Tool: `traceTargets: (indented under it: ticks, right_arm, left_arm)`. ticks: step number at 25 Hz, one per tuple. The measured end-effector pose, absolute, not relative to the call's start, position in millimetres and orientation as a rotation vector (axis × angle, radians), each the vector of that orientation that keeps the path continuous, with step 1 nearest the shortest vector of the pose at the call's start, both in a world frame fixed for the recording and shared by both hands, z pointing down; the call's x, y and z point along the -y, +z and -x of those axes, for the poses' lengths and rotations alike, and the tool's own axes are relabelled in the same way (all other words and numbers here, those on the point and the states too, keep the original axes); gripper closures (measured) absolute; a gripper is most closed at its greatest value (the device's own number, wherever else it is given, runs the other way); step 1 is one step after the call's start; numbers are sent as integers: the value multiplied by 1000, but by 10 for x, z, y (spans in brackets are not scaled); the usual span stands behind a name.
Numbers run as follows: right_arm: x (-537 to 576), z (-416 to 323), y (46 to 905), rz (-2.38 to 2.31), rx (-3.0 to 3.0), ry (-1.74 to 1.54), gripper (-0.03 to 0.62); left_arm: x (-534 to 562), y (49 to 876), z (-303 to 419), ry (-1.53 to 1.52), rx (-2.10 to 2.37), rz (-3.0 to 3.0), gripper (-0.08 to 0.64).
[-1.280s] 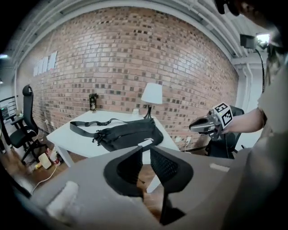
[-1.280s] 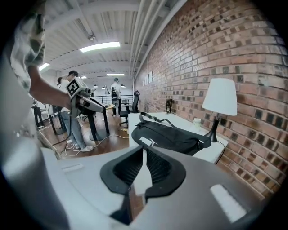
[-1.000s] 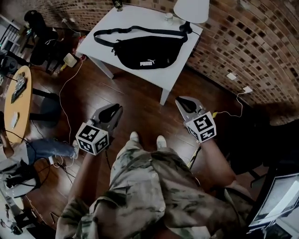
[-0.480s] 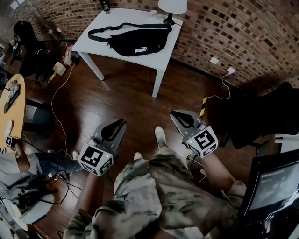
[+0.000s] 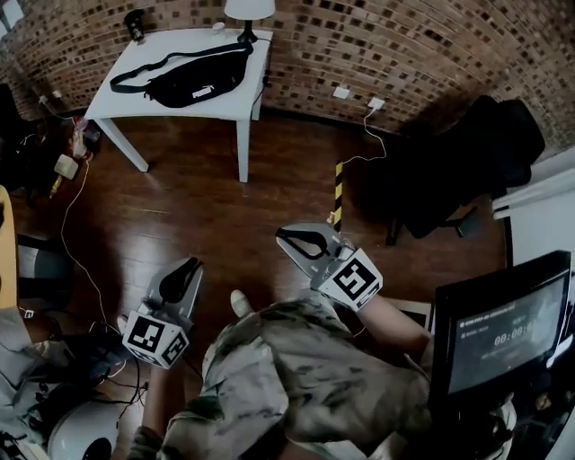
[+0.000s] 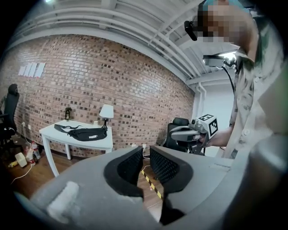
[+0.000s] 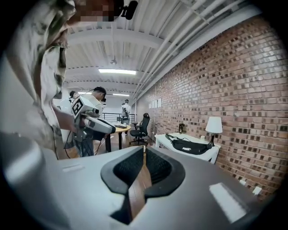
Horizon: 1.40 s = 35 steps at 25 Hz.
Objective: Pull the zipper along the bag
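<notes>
— Carrying anything yet?
— No. My left gripper is slightly parted, my right gripper closed on nothing; the bag lies on the table, well apart, beyond reach.

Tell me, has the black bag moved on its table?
No. The black bag still lies on the white table beside the lamp; only the camera retreated.
</notes>
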State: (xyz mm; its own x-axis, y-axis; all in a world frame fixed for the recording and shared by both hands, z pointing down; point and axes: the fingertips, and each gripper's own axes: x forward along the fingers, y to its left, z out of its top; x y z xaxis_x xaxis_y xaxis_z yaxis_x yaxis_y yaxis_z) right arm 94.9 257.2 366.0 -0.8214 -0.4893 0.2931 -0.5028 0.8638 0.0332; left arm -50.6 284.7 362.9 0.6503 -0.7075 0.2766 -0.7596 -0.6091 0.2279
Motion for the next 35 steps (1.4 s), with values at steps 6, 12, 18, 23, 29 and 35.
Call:
traceTargets:
  ticks: [6, 12, 18, 23, 29, 35]
  right_arm:
    - [-2982, -1484, 3466, -739, 2786, 27, 568]
    - [-3241, -2122, 3486, -735, 2810, 43, 568]
    - [-3459, -2474, 3483, -702, 2823, 16, 569]
    - [-3536, -2612, 3448, -682, 2836, -7, 571]
    - [-3625, -2579, 3454, -636, 2838, -24, 583]
    - [-3708, -2594, 3521, -607, 2828, -16, 583]
  left_arm:
    - [-3152, 3480, -182, 225, 1167, -2567, 508]
    - [-3315, 3434, -969, 215, 1141, -2591, 509]
    - [-3571, 3457, -1415, 234, 1127, -2598, 509]
    - [-3652, 3444, -1526, 241, 1159, -2590, 509]
    - [-3760, 3448, -1453, 227, 1217, -2559, 509]
    - [-3872, 3530, -1460, 234, 1237, -2528, 509]
